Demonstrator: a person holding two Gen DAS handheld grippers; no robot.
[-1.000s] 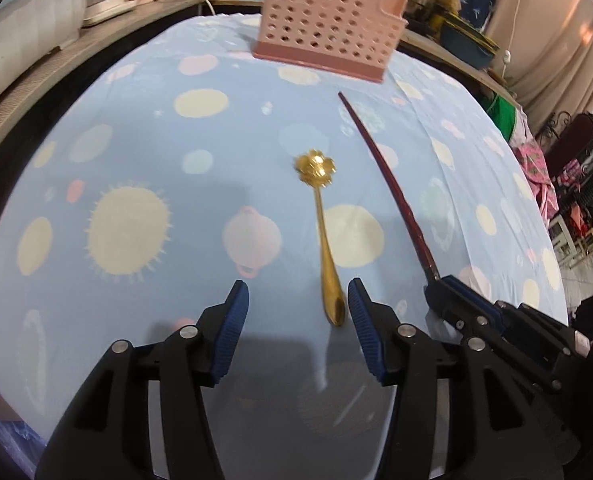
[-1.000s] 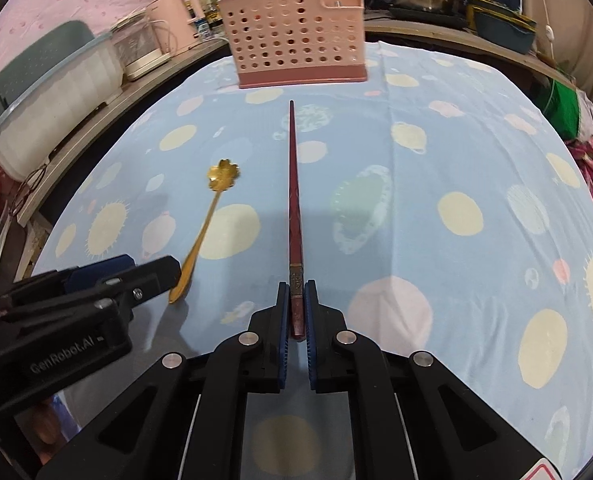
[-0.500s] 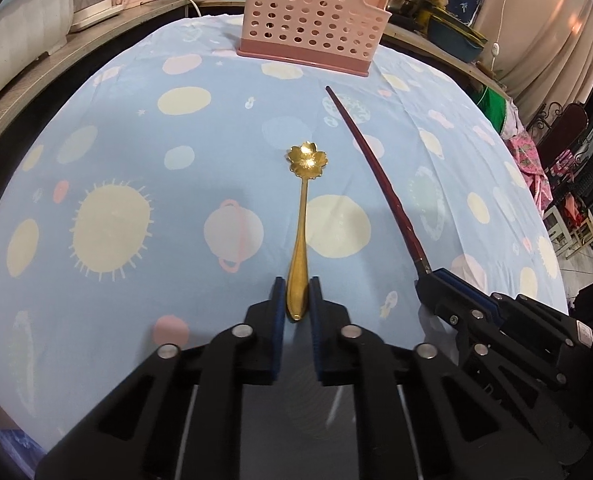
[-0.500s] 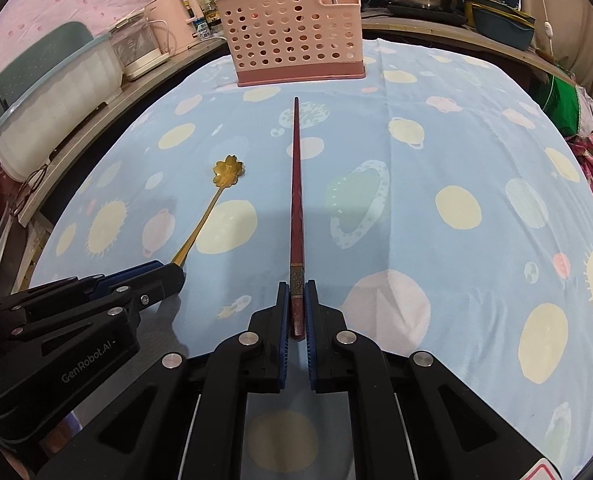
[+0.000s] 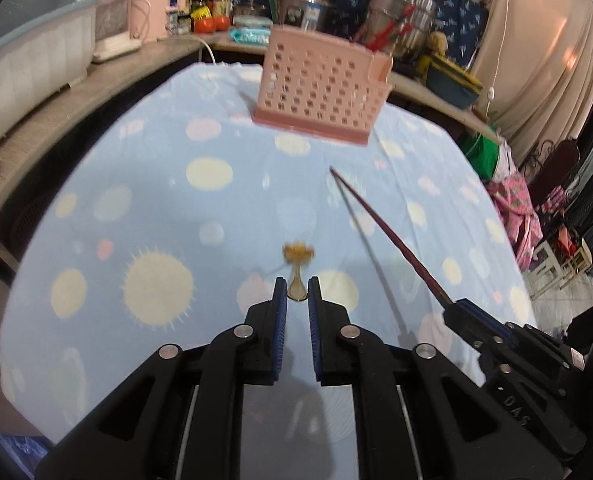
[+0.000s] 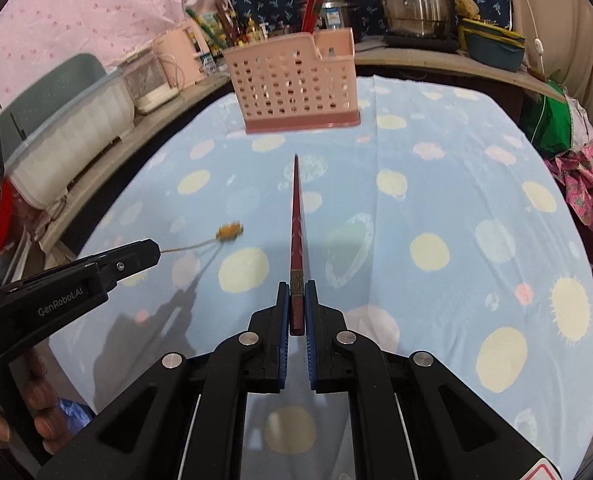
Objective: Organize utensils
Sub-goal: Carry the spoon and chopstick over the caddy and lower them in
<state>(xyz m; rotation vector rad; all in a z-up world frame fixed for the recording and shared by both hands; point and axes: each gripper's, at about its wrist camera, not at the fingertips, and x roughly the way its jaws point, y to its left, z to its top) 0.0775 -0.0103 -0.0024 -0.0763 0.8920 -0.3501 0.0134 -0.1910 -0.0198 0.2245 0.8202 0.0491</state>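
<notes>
The left claw [image 5: 297,294] is clamped on the gold spoon [image 5: 297,272] by its handle end, the right claw [image 6: 296,304] on the red chopstick [image 6: 296,236]; both are off the table [image 6: 456,200], aimed toward the pink caddy [image 6: 292,84] for dropping in.

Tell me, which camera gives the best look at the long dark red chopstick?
The right wrist view: the chopstick runs straight up the middle of the picture, sharp from its patterned end between the right hand-held gripper pads to its tip. The left wrist view shows it slanted at the side, thinner and without detail.
</notes>
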